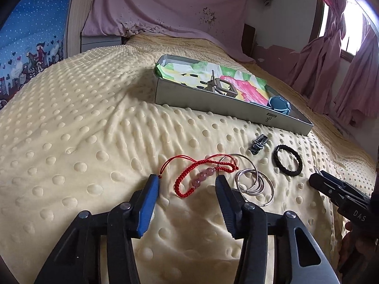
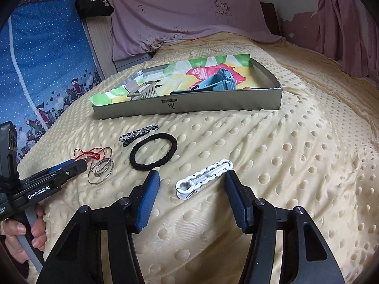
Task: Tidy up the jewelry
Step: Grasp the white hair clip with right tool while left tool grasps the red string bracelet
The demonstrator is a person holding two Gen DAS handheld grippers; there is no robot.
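— Jewelry is lying loose on the yellow dotted blanket [image 2: 296,156], near side of the grey box [image 2: 189,105]. What is the left gripper [image 1: 187,185] doing?

— It is hovering low over the red cord bracelet [image 1: 201,174], jaws spread wide, gripping nothing. The bracelet, with its pink beads, is sitting between the two fingertips, and I cannot tell whether they are touching it. Silver rings [image 1: 254,181] are lying just right of the right finger, overlapping each other and the bracelet's end.

— And the right gripper [image 2: 191,177]?

— Also standing wide open and empty, framing the white clip [image 2: 203,181]. The clip is lying at a slant, its far end just beside the right finger, its near end well clear of the left one.

— What else is waiting on the blanket?

— A black hair tie [image 2: 154,151] is lying flat, just far-left of the white clip. A black-and-white clip [image 2: 137,135] is lying beyond it, nearer the box.

— Is anything sitting in the box?

— Yes. It is lined with a bright green, yellow and pink cloth [image 2: 208,71]. A blue-grey claw clip [image 2: 218,82] is resting toward its right, and a pale comb-like clip [image 2: 142,91] toward its left.

— Is the person showing?

— Only a hand [image 2: 23,232], wrapping around the left gripper's handle in the right wrist view.
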